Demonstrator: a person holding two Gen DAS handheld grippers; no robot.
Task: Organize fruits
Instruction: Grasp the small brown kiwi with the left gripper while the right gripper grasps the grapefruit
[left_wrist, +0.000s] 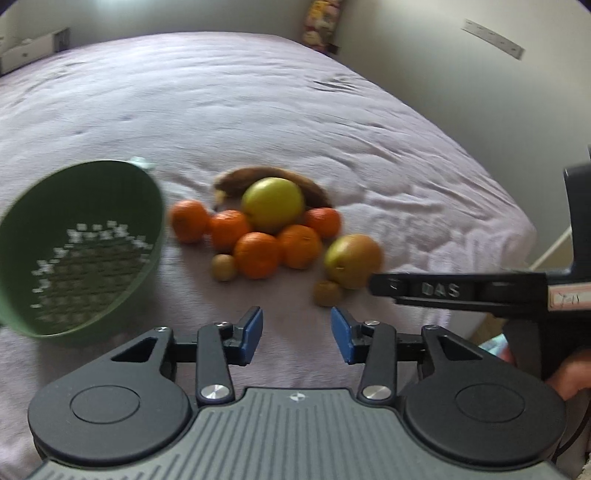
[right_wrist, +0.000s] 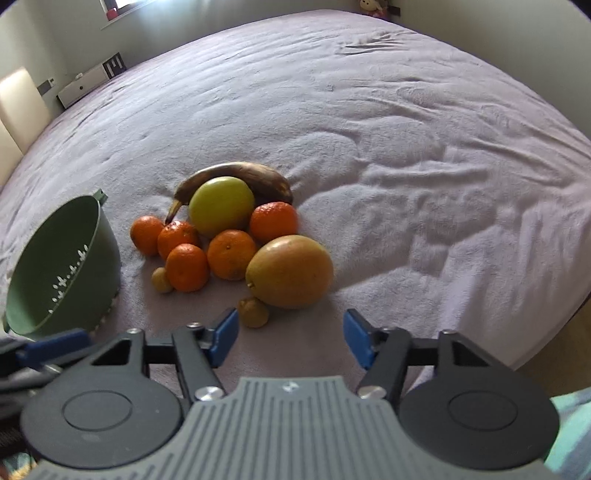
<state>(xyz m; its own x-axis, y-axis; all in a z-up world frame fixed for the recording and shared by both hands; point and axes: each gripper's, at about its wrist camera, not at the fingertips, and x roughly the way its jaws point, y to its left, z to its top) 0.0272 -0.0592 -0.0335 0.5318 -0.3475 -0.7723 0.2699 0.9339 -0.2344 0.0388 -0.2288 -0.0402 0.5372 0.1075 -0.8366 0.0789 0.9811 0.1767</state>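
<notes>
I am looking down my two claws at a bed (right_wrist: 406, 129) covered in a wrinkled lilac blanket. A pile of fruit sits near the bed's front edge. A dark, overripe banana (right_wrist: 240, 173) curves along the back of the pile, with a green apple (right_wrist: 221, 210) resting against it. Five mandarins (right_wrist: 231, 254) cluster in front of and beside the apple, touching one another. A larger yellow-red apple (right_wrist: 290, 271) lies at the front right of the pile. Two small brownish fruits, possibly kiwis (right_wrist: 253, 312), sit at the front edge, one just below the large apple. A green colander (right_wrist: 55, 266) stands tilted to the left of the fruit, apart from it, with nothing visible in it.

My left claw (left_wrist: 297, 334) hangs above the blanket, blue pads apart and nothing between them. My right claw (right_wrist: 290, 338) is likewise parted and grips nothing, its left pad just beside the nearer small fruit.
</notes>
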